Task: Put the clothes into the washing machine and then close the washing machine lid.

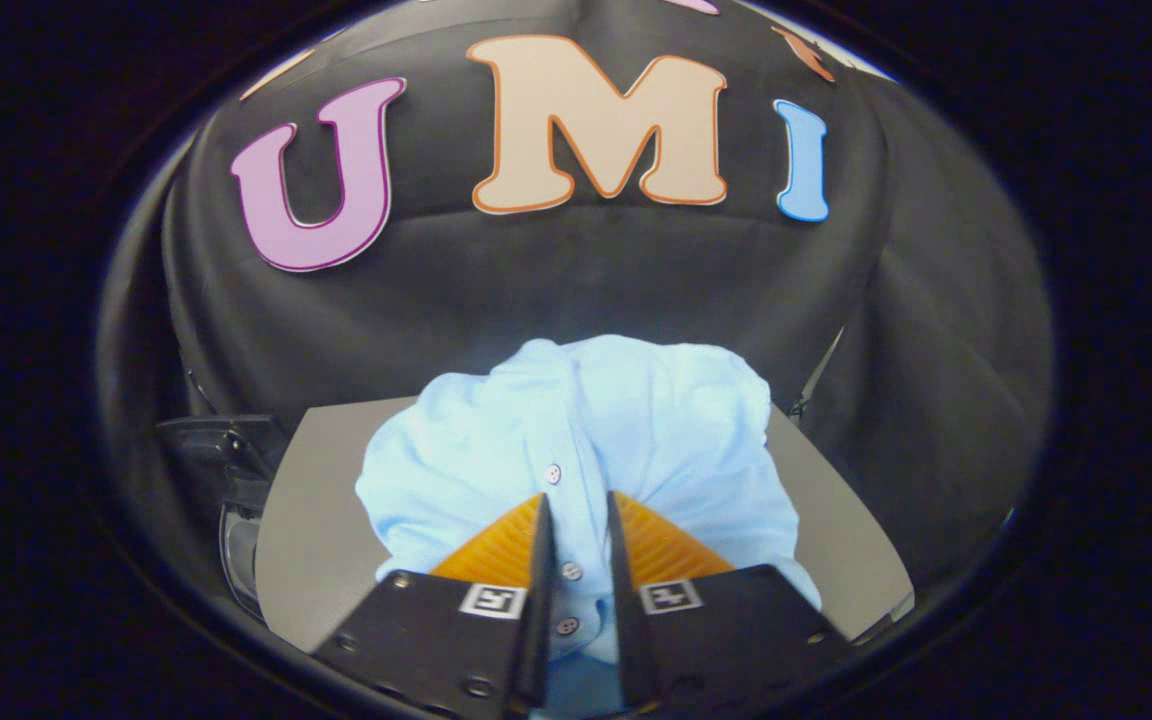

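A light blue buttoned shirt (pixel 636 430) is bunched up in front of me, over a grey table top (pixel 311 520). My gripper (pixel 577 505) has its two fingers close together, pinching a fold of the shirt's button strip between them. The rest of the cloth bulges up and outward beyond the fingertips. A dark, rounded part of the washing machine (pixel 236 480) shows beside the table's left edge; its opening and lid are too dark to make out.
The booth's black cloth wall (pixel 576 280) hangs close behind the table. A thin strap or rod (pixel 821 375) runs down the wall at the table's far right corner.
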Action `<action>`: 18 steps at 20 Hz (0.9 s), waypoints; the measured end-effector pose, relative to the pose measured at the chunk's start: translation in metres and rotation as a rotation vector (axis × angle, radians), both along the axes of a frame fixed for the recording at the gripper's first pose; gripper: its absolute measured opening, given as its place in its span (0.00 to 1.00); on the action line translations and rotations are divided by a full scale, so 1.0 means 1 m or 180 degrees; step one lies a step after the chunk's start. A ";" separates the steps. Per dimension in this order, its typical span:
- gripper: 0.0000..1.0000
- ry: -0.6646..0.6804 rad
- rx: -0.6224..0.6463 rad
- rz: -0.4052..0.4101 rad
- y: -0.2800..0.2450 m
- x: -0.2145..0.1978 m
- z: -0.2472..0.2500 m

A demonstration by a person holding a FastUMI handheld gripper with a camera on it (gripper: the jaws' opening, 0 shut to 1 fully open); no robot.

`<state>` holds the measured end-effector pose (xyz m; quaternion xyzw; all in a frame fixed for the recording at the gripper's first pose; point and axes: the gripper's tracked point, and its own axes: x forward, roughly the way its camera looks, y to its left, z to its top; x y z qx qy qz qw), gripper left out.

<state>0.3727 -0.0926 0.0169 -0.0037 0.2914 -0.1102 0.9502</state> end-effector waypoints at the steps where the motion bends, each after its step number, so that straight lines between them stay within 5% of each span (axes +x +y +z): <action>1: 0.29 0.0010 0.0011 -0.0003 0.000 -0.005 0.000; 2: 0.16 0.0003 0.0011 0.0013 0.001 -0.009 0.003; 6: 0.07 -0.0013 0.0236 0.0327 0.029 -0.036 0.005; 18: 0.03 -0.0812 0.0579 0.0614 0.092 -0.103 0.117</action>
